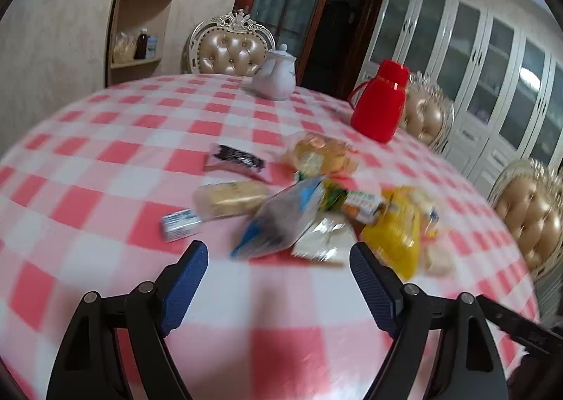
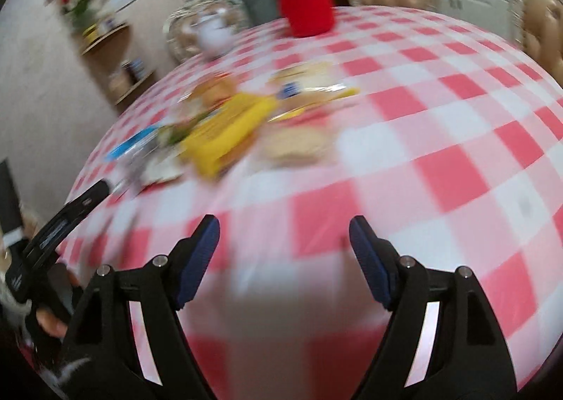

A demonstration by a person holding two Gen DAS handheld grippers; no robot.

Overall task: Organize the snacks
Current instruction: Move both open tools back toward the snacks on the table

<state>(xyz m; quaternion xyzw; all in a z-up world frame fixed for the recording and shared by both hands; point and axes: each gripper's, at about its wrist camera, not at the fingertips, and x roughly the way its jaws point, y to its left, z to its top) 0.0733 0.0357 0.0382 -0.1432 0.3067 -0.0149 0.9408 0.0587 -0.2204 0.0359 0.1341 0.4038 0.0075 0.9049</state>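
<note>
Both tongs spread, nothing btwn: left tongs (image 1: 278,259), right tongs (image 2: 284,236). Snack pile (image 1: 309,203) on desk (image 1: 105,139), just ahead of left tongs, ahead-left of right. Blue-edged packet (image 1: 281,220) nearest left; long axis diagonal.

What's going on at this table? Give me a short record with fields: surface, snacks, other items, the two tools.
surface: table with red-and-white checked cloth
snacks: loose pile of packets mid-table, among them a yellow bag, a blue-edged bag, a bun packet
other items: red flask, white teapot
left tool: open, empty, just short of the pile
right tool: open, empty, over bare cloth
</note>
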